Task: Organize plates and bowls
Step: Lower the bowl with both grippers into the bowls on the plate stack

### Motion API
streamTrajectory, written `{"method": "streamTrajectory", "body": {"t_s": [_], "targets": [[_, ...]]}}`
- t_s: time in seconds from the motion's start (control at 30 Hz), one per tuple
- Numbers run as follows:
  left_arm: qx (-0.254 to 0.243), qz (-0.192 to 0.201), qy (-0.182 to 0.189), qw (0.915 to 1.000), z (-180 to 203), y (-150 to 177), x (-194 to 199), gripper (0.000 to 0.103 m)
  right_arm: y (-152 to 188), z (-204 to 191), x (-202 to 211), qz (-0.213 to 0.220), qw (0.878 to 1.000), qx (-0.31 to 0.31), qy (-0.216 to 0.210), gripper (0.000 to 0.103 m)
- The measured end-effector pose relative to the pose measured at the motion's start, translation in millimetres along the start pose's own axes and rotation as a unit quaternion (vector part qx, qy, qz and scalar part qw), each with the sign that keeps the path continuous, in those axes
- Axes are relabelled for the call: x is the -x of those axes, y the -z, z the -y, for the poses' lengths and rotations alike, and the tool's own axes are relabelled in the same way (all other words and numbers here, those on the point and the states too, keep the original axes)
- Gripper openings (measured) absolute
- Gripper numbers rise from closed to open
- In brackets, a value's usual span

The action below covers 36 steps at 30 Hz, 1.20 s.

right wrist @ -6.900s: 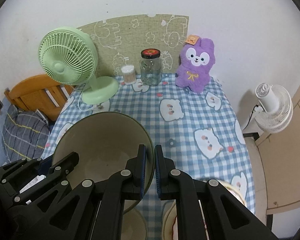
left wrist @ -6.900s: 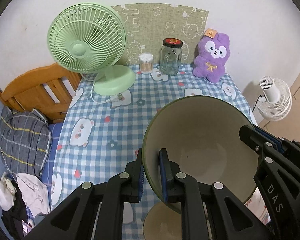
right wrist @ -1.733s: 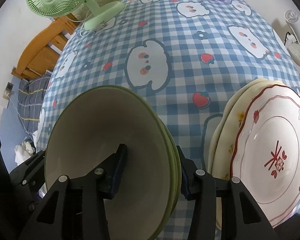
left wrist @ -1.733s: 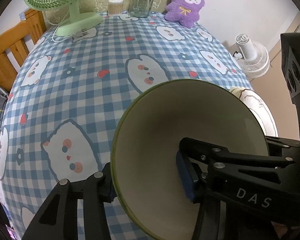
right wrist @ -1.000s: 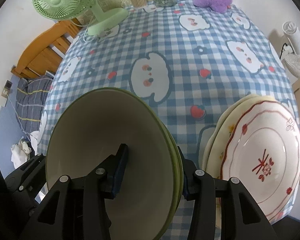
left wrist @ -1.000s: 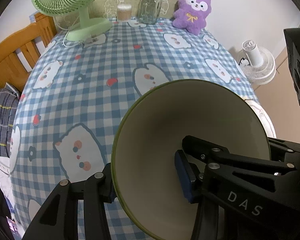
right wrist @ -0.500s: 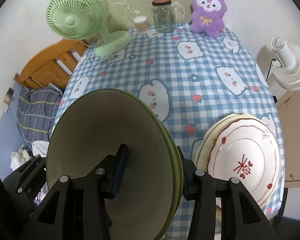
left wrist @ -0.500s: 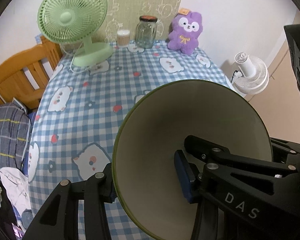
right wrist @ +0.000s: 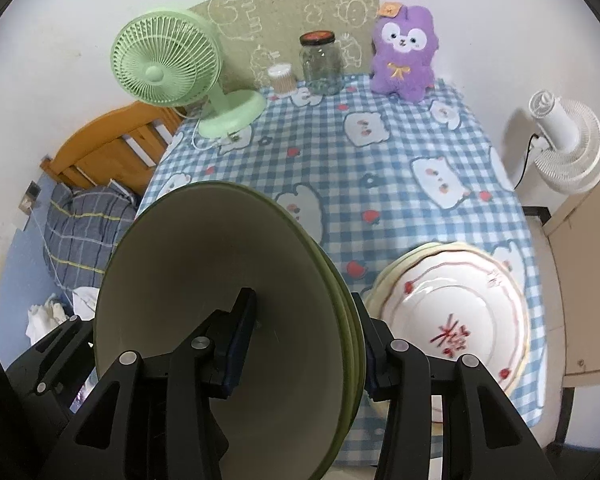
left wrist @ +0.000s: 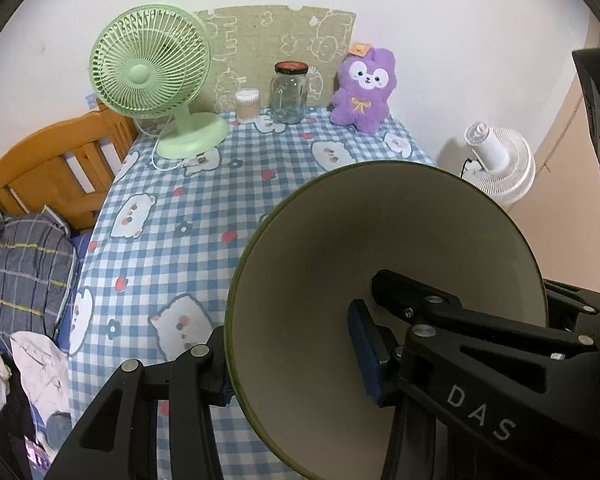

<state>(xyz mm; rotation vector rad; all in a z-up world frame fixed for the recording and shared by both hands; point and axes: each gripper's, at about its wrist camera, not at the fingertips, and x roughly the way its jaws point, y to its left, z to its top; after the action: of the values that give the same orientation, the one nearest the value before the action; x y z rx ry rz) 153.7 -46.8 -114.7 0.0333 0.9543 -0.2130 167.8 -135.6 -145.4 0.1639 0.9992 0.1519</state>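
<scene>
A stack of cream bowls with green rims (left wrist: pixel 380 240) hangs above the checked tablecloth, held from both sides. My left gripper (left wrist: pixel 292 360) is shut on the stack's left wall, one blue pad inside and one finger outside. My right gripper (right wrist: pixel 306 350) is shut on the right wall of the bowl stack (right wrist: pixel 204 260), where several nested rims show. A pile of plates (right wrist: pixel 452 320), the top one white with a red pattern, lies on the table's near right corner. In the left wrist view the bowls hide the plates.
A green desk fan (left wrist: pixel 152 76), a cotton-swab pot (left wrist: pixel 247 105), a glass jar (left wrist: pixel 290 94) and a purple plush toy (left wrist: pixel 364 88) stand along the table's far edge. A wooden bed frame (left wrist: pixel 52 168) with bedding is at the left, a white floor fan (right wrist: pixel 564 140) at the right.
Both grippers have risen with the bowl stack and tipped upward, so the table looks farther off and more of the wall shows. The grips are unchanged.
</scene>
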Motion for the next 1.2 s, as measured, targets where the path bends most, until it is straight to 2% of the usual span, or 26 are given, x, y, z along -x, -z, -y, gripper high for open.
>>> {"method": "streamTrajectory", "body": {"t_s": [0.63,1.2], "targets": [[0.028,0.009,-0.007,0.9995,93,-1,-7,0.046,1,92,29,-0.001,1.0,0.032,0.0,0.049],[0.039,-0.021,-0.008,0.999,137,6,-52,0.046,7,149,0,-0.03,0.999,0.028,0.0,0.049]]}}
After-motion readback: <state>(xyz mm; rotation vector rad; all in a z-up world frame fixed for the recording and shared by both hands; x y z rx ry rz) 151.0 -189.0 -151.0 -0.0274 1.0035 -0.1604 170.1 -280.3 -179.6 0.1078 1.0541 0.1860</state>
